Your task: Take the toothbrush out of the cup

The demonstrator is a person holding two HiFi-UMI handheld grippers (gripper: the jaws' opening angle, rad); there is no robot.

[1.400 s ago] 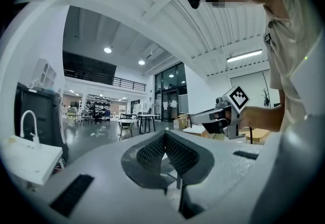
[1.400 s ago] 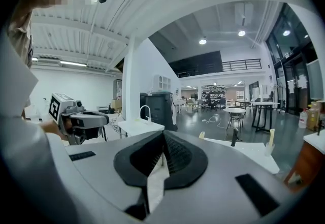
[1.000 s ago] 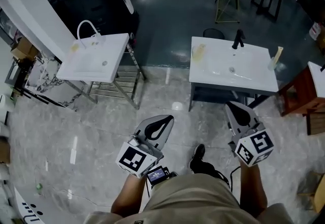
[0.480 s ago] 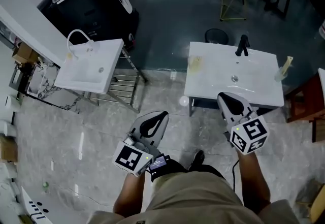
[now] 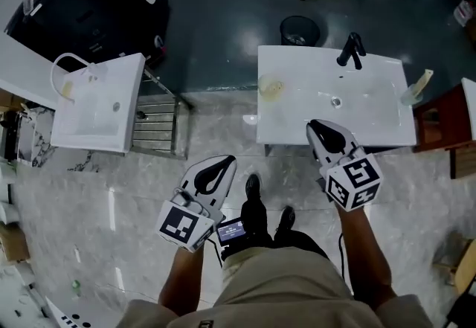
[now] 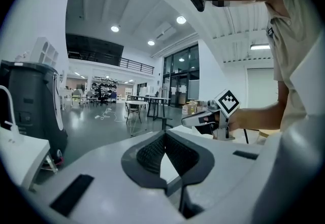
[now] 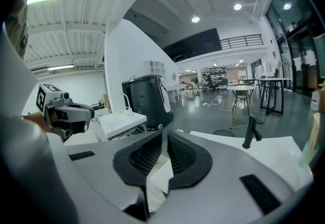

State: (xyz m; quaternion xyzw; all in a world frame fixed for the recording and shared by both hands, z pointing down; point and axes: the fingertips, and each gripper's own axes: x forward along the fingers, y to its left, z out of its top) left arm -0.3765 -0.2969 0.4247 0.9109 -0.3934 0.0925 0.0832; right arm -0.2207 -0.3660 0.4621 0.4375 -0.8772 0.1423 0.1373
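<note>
A cream toothbrush stands tilted in a clear cup at the right end of a white sink counter; the right gripper view shows that cup at its right edge. My right gripper is shut and empty, its tip over the counter's front edge, well left of the cup. My left gripper is shut and empty over the floor in front of the counter's left corner. Each gripper view shows its own jaws closed together, right gripper and left gripper.
A black faucet stands at the counter's back, and a second, yellowish cup sits near its left end. Another white sink stands to the left with a metal rack beside it. A red-brown cabinet flanks the right; a black bin lies behind.
The person has stepped toward the right sink counter, which now lies closer in the head view. Both grippers moved forward and lower; the right one's tip now reaches the counter's front edge.
</note>
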